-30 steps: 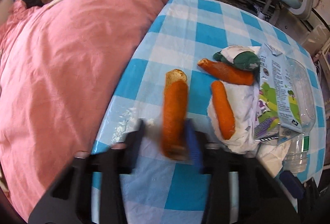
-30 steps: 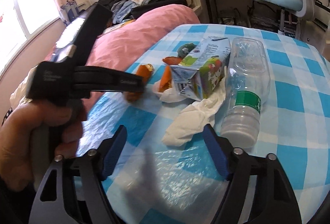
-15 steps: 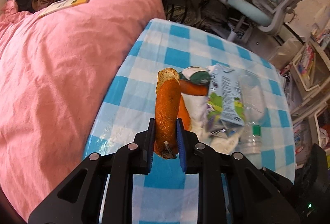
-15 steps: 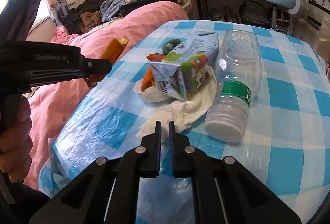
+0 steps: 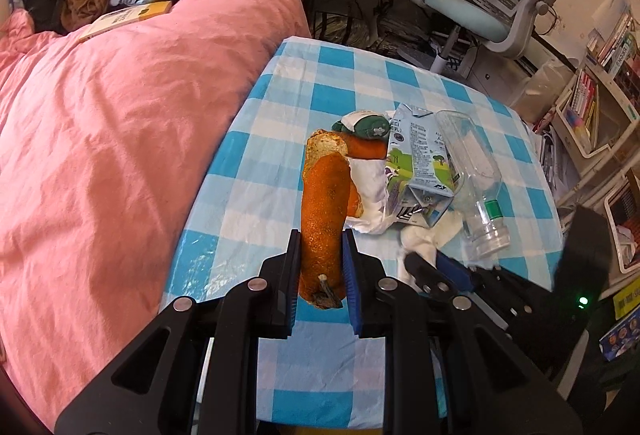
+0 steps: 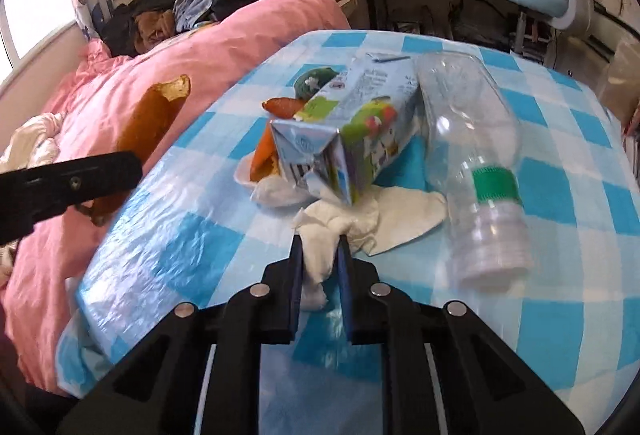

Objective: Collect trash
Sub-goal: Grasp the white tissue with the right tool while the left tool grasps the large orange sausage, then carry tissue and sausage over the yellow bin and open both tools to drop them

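So our left claw [image 5: 320, 259] is clamped on a long strip of orange peel [image 5: 322, 211], stem end poking out behind the pads, and the peel is held up off the bench [image 5: 320, 83] with its pale curled tip pointing toward the milk carton [image 5: 416, 171]. Our right claw [image 6: 319, 259] has just snapped together and it's pinching the near corner of the crumpled white tissue [image 6: 360, 219], which lies on the bench partly tucked under the carton. Using that carton as the landmark: it's lying on its side in the middle of the blue checked cloth, the clear plastic bottle [image 6: 476, 159] with the green label lies touching its right side, open mouth toward us, two more bits of orange peel [image 6: 282, 106] sit at its left on a white wrapper, and a green and white wad [image 6: 312, 81] sits just behind those. Left of the carton, past the bench edge, there's the pink duvet [image 5: 120, 139] on the bed.
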Demonstrator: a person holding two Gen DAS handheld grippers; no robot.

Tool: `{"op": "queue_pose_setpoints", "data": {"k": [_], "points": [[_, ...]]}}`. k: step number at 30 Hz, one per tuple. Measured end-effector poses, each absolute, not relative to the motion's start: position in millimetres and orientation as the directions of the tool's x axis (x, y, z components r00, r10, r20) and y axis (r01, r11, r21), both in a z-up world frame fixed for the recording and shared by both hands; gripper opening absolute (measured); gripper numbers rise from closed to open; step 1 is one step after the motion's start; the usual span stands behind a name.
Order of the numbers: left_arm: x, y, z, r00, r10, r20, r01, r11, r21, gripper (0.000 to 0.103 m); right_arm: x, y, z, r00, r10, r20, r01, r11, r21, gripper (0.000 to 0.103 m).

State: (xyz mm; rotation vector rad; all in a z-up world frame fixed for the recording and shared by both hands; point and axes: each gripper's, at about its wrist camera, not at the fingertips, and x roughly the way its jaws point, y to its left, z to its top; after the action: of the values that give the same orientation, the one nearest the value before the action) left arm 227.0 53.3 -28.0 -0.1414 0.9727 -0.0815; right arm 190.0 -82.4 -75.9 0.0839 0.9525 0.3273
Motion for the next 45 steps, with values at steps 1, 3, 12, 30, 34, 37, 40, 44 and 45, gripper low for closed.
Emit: {"op": "queue_pose_setpoints", "data": {"k": [1, 3, 12, 30, 34, 37, 40, 44, 45], "points": [[224, 55, -26, 0.565, -0.135, -0.814, 0.003, 0.987, -0.162, 0.019, 184, -83, -73, 0.532, 0.322, -0.783, -0.243, 0.944, 0.224, 0.015], [218, 55, -24, 0.571, -0.143, -0.808, 0.004, 0.985, -0.171, 0.019, 175, -83, -66, 0.533, 0.344, -0.773, -0.26, 0.936, 0.238, 0.015], [172, 49, -20, 0.595, -0.172, -0.785, 0.031, 0.981, -0.192, 0.019, 119, -88, -18, 0.548, 0.477, -0.687, -0.365, 0.876, 0.316, 0.015], [97, 25, -28, 0.595, -0.22, -0.773, 0.111, 0.975, -0.192, 0.019, 50, -96, -27, 0.338, 0.584, -0.738, -0.512, 0.772, 0.376, 0.015], [87, 18, -34, 0.576, -0.224, -0.786, 0.129, 0.975, -0.183, 0.019, 38, -91, -33, 0.264, 0.597, -0.757, -0.554, 0.737, 0.388, 0.022], [81, 15, -41, 0.552, -0.234, -0.8, 0.135, 0.972, -0.191, 0.019, 34, -92, -34, 0.273, 0.587, -0.762, -0.559, 0.742, 0.371, 0.041], [72, 11, -49, 0.525, -0.239, -0.817, 0.137, 0.971, -0.196, 0.019, 37, -101, -30, 0.307, 0.597, -0.741, -0.534, 0.752, 0.386, 0.045], [58, 14, -56, 0.505, -0.256, -0.824, 0.123, 0.967, -0.225, 0.019, 38, -106, -31, 0.331, 0.585, -0.74, -0.514, 0.77, 0.378, 0.049], [55, 15, -57, 0.501, -0.258, -0.826, 0.118, 0.966, -0.23, 0.019, 38, -105, -32, 0.326, 0.584, -0.744, -0.517, 0.769, 0.377, 0.049]]}}
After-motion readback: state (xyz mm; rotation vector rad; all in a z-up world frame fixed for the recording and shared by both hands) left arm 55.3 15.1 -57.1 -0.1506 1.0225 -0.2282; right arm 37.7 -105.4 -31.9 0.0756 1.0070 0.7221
